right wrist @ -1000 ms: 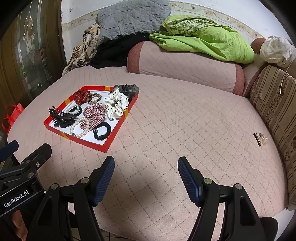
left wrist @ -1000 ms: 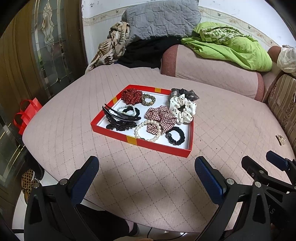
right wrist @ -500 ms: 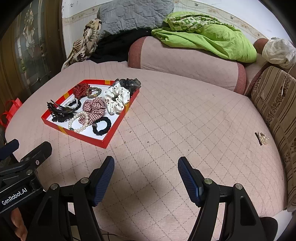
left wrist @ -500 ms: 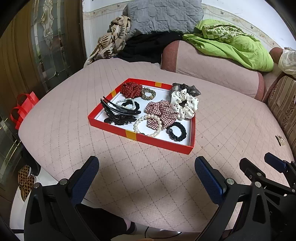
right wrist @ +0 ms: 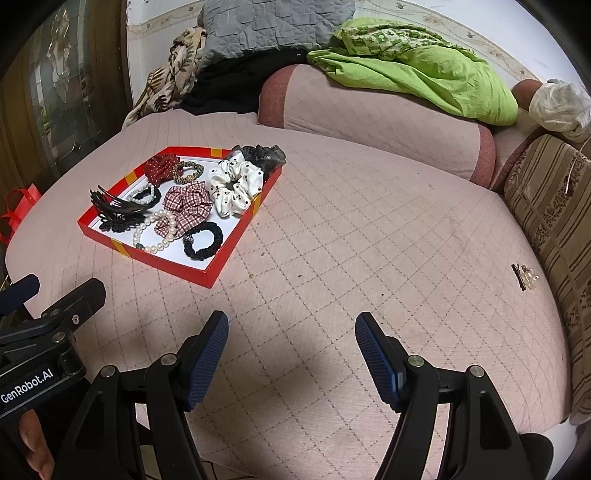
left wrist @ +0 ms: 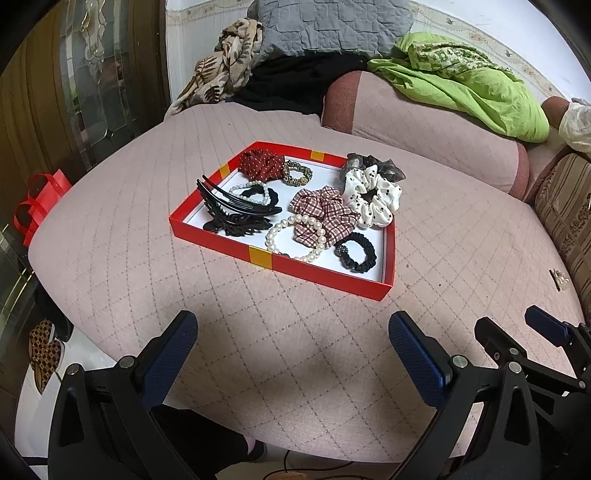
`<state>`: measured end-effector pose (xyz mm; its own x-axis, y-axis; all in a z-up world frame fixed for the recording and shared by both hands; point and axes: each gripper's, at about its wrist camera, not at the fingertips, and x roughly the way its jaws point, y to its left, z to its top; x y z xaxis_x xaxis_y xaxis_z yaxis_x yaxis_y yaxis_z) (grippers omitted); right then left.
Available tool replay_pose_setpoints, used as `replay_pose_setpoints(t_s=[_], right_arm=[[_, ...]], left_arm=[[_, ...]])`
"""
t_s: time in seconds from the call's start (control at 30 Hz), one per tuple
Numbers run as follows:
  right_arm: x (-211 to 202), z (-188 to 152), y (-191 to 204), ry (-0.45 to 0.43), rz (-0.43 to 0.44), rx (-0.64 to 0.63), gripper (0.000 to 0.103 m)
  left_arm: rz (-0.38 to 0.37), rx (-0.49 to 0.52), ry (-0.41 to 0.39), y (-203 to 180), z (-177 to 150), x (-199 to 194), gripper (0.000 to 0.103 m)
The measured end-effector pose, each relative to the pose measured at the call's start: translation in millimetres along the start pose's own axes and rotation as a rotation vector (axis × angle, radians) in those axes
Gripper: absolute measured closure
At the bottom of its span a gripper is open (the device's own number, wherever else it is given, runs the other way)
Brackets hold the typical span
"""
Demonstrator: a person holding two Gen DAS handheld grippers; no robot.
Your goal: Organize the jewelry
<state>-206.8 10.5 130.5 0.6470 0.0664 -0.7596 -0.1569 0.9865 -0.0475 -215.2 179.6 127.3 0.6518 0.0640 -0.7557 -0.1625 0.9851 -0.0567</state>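
Note:
A red tray (left wrist: pixel 295 266) with a white floor lies on the pink quilted bed; it also shows in the right wrist view (right wrist: pixel 162 260). In it lie a pearl bracelet (left wrist: pixel 295 236), a plaid scrunchie (left wrist: pixel 325 218), a white dotted scrunchie (left wrist: pixel 373 197), a black scrunchie (left wrist: pixel 356 253), a black hair claw (left wrist: pixel 232 214) and several other hair ties. A small hair clip (right wrist: pixel 524 277) lies apart on the bed at the right. My left gripper (left wrist: pixel 291 354) is open and empty, short of the tray. My right gripper (right wrist: pixel 291 350) is open and empty, right of the tray.
A pink bolster (right wrist: pixel 369 107) with a green blanket (right wrist: pixel 417 66) and a grey pillow (right wrist: pixel 273 26) lie at the back. A striped cushion (right wrist: pixel 554 221) borders the right. A red bag (left wrist: pixel 37 203) and a wooden door (left wrist: pixel 55 92) are left of the bed's edge.
Both grippers have moved forward a little toward the tray, which now looks closer. Both stay open and empty.

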Motion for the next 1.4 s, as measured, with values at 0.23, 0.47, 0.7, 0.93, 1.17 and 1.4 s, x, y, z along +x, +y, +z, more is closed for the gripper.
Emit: replay_pose_setpoints(t_s=[0.23,0.47,0.7,0.93,1.17,1.4], right_arm=[[4,-1,3,0.009,-0.002,-0.004,0.027],[5,-2,5,0.011,-0.003,-0.011,0.027],[4,-3,7,0.009,-0.001,-0.02,0.027],[4,-3,8,0.01,0.001,-0.021,0.027],[2,-4,12,0.005,0.01,-0.036,0.027],[0,-3,4,0.002,0.028,-0.013,0.027]], left_arm=[[-0.007,0.001,0.006,-2,-1,4,0.0],[0.0,-0.002,0.015,-2,-2,7,0.0],[0.003,-0.005,0.018,-1,-3,8,0.0],[0.003,-0.007,0.02,0,-3,8,0.0],[0.018,-0.017,0.012,1,-3,6,0.0],[0.06,-0.008,-0.012,-1,0,0,0.0]])
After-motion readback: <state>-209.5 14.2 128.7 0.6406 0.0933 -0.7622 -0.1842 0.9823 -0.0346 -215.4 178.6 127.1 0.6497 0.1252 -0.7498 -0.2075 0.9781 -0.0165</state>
